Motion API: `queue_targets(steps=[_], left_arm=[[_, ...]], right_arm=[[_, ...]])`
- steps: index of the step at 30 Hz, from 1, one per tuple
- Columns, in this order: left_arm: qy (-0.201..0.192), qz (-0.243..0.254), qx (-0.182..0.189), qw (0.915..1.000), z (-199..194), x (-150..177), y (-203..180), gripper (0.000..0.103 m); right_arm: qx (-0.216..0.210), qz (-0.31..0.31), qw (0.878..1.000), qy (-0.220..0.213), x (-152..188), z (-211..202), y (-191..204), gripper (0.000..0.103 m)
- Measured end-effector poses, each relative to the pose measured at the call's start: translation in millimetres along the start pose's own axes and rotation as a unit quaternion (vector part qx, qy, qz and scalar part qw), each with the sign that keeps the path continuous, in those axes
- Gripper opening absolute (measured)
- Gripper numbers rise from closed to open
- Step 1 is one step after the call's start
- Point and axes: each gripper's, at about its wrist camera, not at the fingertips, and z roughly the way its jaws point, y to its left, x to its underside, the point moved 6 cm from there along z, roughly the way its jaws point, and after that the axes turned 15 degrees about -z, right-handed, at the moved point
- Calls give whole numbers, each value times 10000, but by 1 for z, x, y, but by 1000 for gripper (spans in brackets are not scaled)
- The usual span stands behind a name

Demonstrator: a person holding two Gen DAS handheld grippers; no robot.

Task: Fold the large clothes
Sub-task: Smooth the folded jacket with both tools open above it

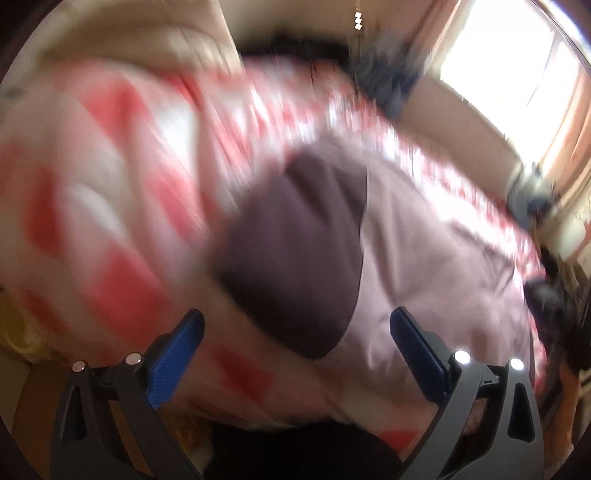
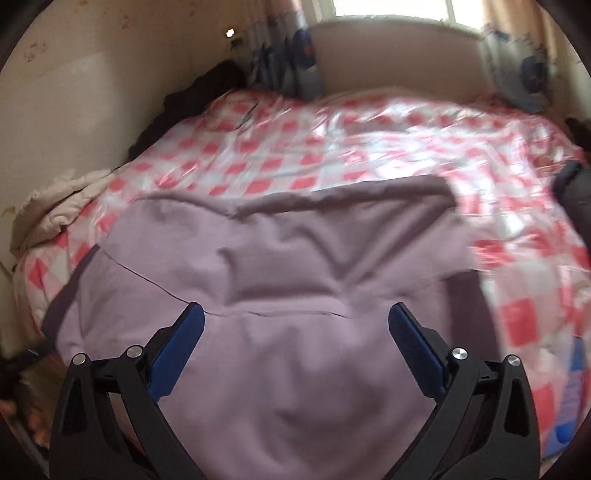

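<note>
A large lilac garment (image 2: 280,266) lies spread on a bed covered by a red-and-white checked sheet (image 2: 332,147). In the right wrist view my right gripper (image 2: 295,325) hovers open just above its near part, blue pads (image 2: 181,343) wide apart with nothing between them. The left wrist view is badly motion-blurred. There the same lilac garment (image 1: 436,266) shows with a darker purple patch (image 1: 295,251) in the middle. My left gripper (image 1: 295,328) is open over that dark patch and holds nothing.
A beige wall (image 2: 92,92) runs along the bed's left side, with a crumpled beige blanket (image 2: 55,214) against it. A window (image 2: 391,7) and patterned curtains (image 2: 291,62) stand behind the bed. Dark items (image 2: 572,188) lie at the bed's right edge.
</note>
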Motion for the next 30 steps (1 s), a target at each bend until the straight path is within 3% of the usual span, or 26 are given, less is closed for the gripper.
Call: queue_targets(steps=[1,3,6,8,12,17,21,23,24,25,30], left_arm=[[-378,11,107,9992,-18,-6,-4,97],[-850,221,404,9953,-38,-21,-30,97],[-784,859,850,9896,-22,-38,-92,97],[-766,1195,752,9870,4,-44,-120,97],[-178,1340,518,9895,81,-51,-168,97],[-275,1872,110,9819,153,-59,-220,97],[-13,1792,-281,9834,211,-67,-228,97],[459,1563,-576,9850,247,-62,-212,97],[786,1373,-603,9856,267,-56,-202,97],[846,1237,-503,9874,271,-56,-199,97],[851,1521,-789,9815,288,-42,-201,97]], right_arm=[[186,92,9997,145,16,-1,-12,97],[-27,298,9961,833,50,23,-25,97],[-19,159,9962,855,54,18,-19,97],[-225,373,9978,510,39,2,-17,97],[-194,379,9991,-1,-13,-11,-21,97],[-40,241,9997,-14,-91,40,-45,97],[116,342,9983,468,-117,130,-79,97],[154,378,9948,928,-99,177,-91,97],[-86,615,9895,1303,-81,207,-97,97],[-354,886,9852,1422,-72,223,-100,97],[-246,933,9845,1462,-73,235,-109,97]])
